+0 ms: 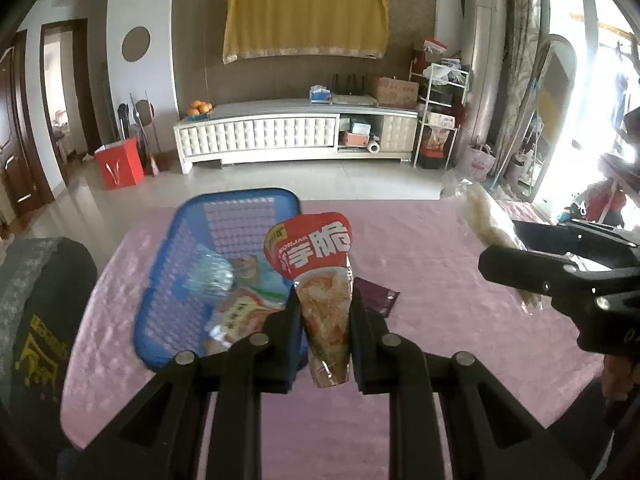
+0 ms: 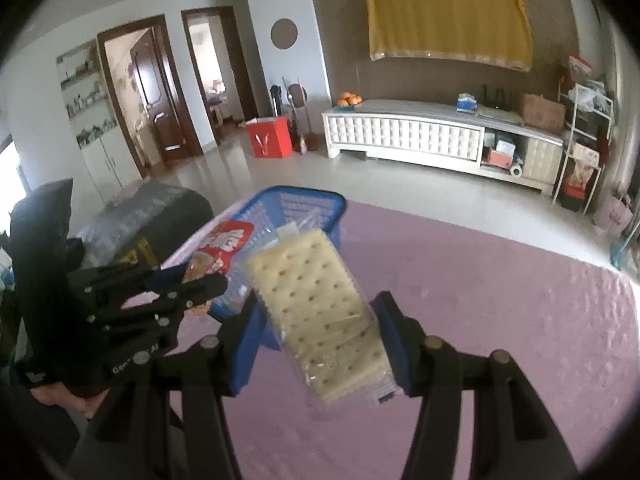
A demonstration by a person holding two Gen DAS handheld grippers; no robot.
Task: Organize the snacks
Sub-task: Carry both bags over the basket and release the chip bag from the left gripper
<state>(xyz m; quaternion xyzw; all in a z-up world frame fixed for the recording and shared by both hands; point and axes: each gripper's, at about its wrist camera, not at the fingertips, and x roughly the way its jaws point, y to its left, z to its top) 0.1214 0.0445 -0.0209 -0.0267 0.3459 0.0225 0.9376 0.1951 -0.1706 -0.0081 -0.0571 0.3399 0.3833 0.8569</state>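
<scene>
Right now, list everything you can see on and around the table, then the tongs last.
Konjac snack packet: one, red and clear, held above the table.
Cracker pack: one, pale crackers in clear wrap, held up.
Basket: one, blue, left on the table, wrapped snacks inside.
Purple packet: one, flat on the table beside the basket.
Tablecloth: one, pink.
TV cabinet: one, white, far wall.
Red bag: one, on the floor.
Left tongs: shut on the konjac snack packet.
Right tongs: shut on the cracker pack.
</scene>
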